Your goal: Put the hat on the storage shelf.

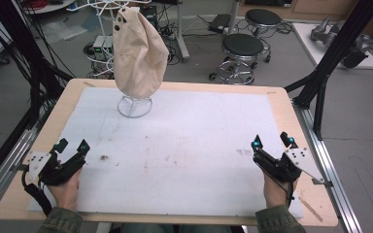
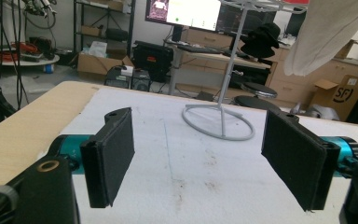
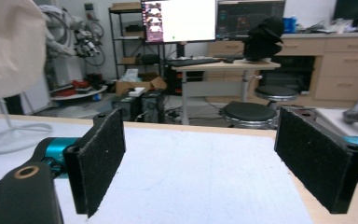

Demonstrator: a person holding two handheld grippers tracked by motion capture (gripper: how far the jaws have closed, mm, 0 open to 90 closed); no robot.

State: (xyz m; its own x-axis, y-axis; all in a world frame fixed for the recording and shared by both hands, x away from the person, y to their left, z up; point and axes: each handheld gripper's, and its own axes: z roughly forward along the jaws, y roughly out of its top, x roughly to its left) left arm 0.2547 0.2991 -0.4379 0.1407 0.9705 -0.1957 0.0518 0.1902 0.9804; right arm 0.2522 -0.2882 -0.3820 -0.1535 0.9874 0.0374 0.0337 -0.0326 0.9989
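From above, the cloth bag (image 1: 140,53) hangs on a wire stand (image 1: 135,107) at the table's (image 1: 281,104) far edge — well apart from the left gripper (image 1: 72,145) and right gripper (image 1: 272,141), both spread wide and empty. The gripper views cut the bag off.

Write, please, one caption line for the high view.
Two open hand-held grippers, left gripper and right gripper, rest apart on the white table mat before a beige cloth bag on a wire stand.
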